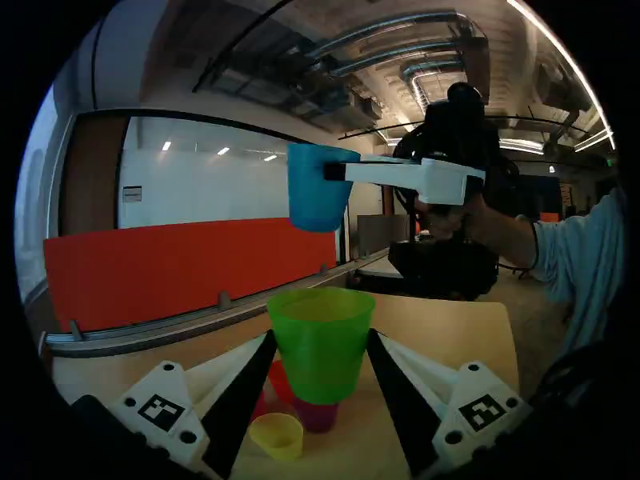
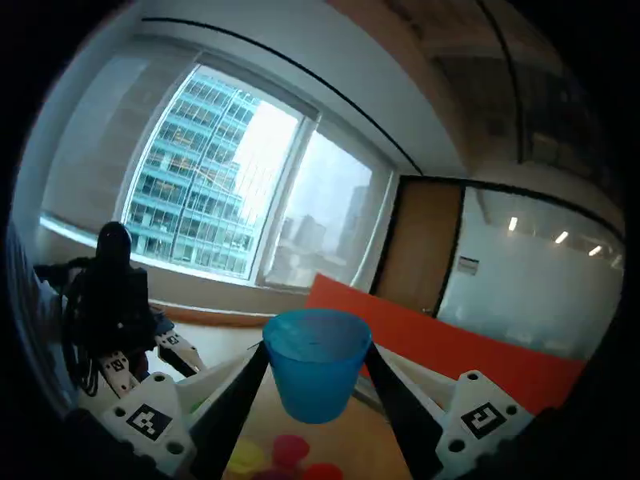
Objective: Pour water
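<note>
Window point(image 2: 216, 200): the largest thing in the right gripper view, beyond the table's far side, with tall buildings outside.
Orange partition point(image 1: 184, 272): stands along the table's far edge, behind a grey rail.
Table point(image 1: 456, 320): light wood; both grippers hang over it.
Person's arm point(image 1: 576, 256): in a light sleeve, reaching in from off the table's right side in the left gripper view; the hand point(image 1: 448, 216) grasps the right gripper's handle.
Left gripper point(image 1: 322, 334): raised over the table, its two fingers pressed against opposite sides of the green cup. In the right gripper view it is at the left, over the table, dark against the window.
Right gripper point(image 2: 316, 348): clamped on the blue cup, one finger on each side. In the left gripper view it is side-on, well above the table.
Green cup point(image 1: 322, 344): upright, clear of the table, directly over the small cups. Whether it holds water I cannot tell.
Blue cup point(image 2: 316, 376): upright, mouth up, farther above the table than the green cup and apart from it. Its contents cannot be made out.
Small cups: standing close together on the table's near part: a red one point(image 1: 280, 380), a purple one point(image 1: 318, 416) and a yellow one point(image 1: 277, 436) nearest the camera.
</note>
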`<control>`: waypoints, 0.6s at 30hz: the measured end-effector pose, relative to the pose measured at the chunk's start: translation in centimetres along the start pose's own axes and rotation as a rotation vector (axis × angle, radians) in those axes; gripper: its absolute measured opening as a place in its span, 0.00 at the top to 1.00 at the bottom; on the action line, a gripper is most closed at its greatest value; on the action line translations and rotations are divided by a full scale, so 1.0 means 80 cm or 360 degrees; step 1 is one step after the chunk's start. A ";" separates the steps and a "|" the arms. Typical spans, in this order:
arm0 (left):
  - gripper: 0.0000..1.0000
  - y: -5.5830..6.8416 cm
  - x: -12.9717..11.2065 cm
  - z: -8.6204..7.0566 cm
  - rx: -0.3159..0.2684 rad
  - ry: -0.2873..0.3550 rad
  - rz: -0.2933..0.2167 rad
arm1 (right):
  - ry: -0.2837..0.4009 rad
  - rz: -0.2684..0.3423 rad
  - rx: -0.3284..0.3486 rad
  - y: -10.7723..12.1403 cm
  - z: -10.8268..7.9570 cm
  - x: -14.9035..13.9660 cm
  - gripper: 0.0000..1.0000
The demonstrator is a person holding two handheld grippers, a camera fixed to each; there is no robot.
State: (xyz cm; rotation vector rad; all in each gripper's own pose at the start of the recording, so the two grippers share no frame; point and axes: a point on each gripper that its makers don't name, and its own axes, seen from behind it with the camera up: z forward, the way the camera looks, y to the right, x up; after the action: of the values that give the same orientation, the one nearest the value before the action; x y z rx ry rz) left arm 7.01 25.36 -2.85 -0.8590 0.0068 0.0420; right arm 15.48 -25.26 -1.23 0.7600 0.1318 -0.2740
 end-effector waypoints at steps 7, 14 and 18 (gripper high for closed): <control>0.18 -0.007 -0.012 -0.007 0.0020 -0.0050 0.0015 | -0.0078 0.0089 -0.0005 0.011 -0.012 -0.039 0.11; 0.18 -0.020 -0.032 -0.021 0.0053 -0.0127 0.0020 | -0.0177 0.0178 0.0017 0.009 -0.027 -0.092 0.11; 0.18 -0.030 -0.046 -0.030 0.0079 -0.0177 0.0022 | -0.0228 0.0238 0.0041 0.007 -0.036 -0.121 0.11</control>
State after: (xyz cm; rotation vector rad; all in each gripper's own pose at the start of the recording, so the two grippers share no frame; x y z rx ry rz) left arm 3.49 21.81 -2.52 -0.8061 -0.0902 0.1024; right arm 6.34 -20.97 -0.84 0.7691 -0.0641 -0.1877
